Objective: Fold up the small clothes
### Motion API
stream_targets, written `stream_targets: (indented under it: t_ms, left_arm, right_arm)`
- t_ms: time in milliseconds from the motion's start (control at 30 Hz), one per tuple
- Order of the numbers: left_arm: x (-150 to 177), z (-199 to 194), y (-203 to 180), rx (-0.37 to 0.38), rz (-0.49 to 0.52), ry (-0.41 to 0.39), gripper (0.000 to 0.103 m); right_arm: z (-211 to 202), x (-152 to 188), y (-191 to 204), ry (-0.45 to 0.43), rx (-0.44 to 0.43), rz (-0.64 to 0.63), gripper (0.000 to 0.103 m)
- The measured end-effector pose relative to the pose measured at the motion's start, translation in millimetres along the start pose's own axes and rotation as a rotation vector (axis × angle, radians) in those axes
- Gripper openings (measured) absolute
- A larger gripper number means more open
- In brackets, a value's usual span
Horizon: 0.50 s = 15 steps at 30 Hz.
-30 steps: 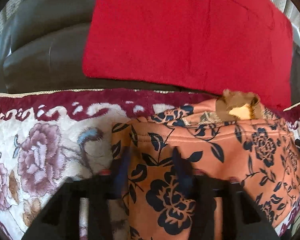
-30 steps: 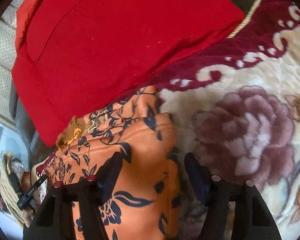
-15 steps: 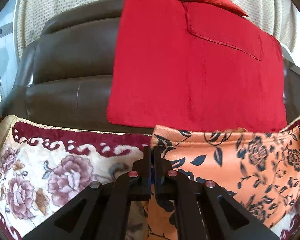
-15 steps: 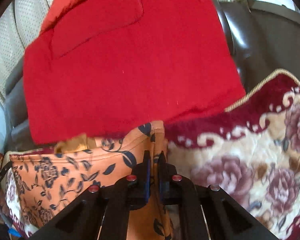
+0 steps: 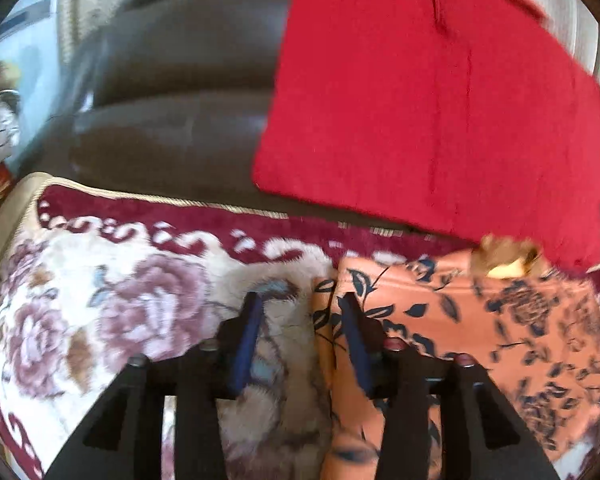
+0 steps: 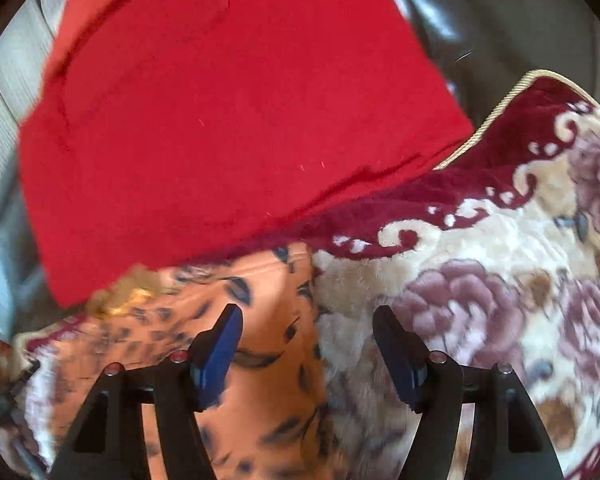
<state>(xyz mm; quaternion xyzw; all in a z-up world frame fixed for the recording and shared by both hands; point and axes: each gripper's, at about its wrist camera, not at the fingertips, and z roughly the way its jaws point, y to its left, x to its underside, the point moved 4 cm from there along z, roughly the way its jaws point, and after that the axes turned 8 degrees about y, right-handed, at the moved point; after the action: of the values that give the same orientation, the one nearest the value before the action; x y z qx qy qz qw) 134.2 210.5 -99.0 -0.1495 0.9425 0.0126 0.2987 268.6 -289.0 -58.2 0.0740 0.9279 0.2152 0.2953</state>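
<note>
left hand-held gripper: spread wide, empty | right hand-held gripper: spread wide, empty | orange floral garment: blurred, lower part cut off, near blanket's back edge, far corner hidden under red cloth

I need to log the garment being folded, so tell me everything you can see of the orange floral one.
The orange floral garment is soft, thin-looking cloth, orange with a dark navy print of leaves and roses. It lies flat and folded on the floral blanket, its stitched band toward the sofa's back, with a small golden-brown patch at that far edge. The red cloth hangs just behind it. Both grippers are open, the left gripper straddling one side edge and the right gripper the other; neither grips it.
</note>
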Motion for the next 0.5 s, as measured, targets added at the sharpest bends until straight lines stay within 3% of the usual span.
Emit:
stream_targets:
  t_ms: [67, 133, 233, 300, 333, 367, 433, 500]
  left_arm:
    - [8, -23, -5, 0.016, 0.018, -0.021, 0.044]
    - [22, -36, -13, 0.05, 0.034, -0.026, 0.053]
    - [46, -48, -29, 0.086, 0.058, -0.028, 0.058]
    - [63, -45, -42, 0.098, 0.081, -0.015, 0.063]
    - [73, -35, -47, 0.09, 0.093, 0.018, 0.063]
    - [83, -20, -50, 0.062, 0.111, 0.064, 0.063]
    - [102, 19, -45, -0.061, 0.147, 0.181, 0.065]
    - [105, 19, -35, -0.021, 0.102, 0.152, 0.065]
  right_arm:
    - [-17, 20, 16, 0.038, -0.141, 0.004, 0.072]
    - [-22, 41, 32, 0.071, -0.246, -0.003, 0.072]
    - [-3, 78, 45, 0.18, -0.394, 0.028, 0.073]
    - [25, 95, 34, 0.252, -0.365, 0.077, 0.073]
    - [38, 101, 15, 0.254, -0.269, 0.123, 0.073]
    - [43, 105, -7, 0.232, -0.251, 0.215, 0.066]
    - [33, 105, -30, 0.182, -0.307, 0.346, 0.061]
    - [15, 101, -33, 0.139, -0.235, 0.333, 0.063]
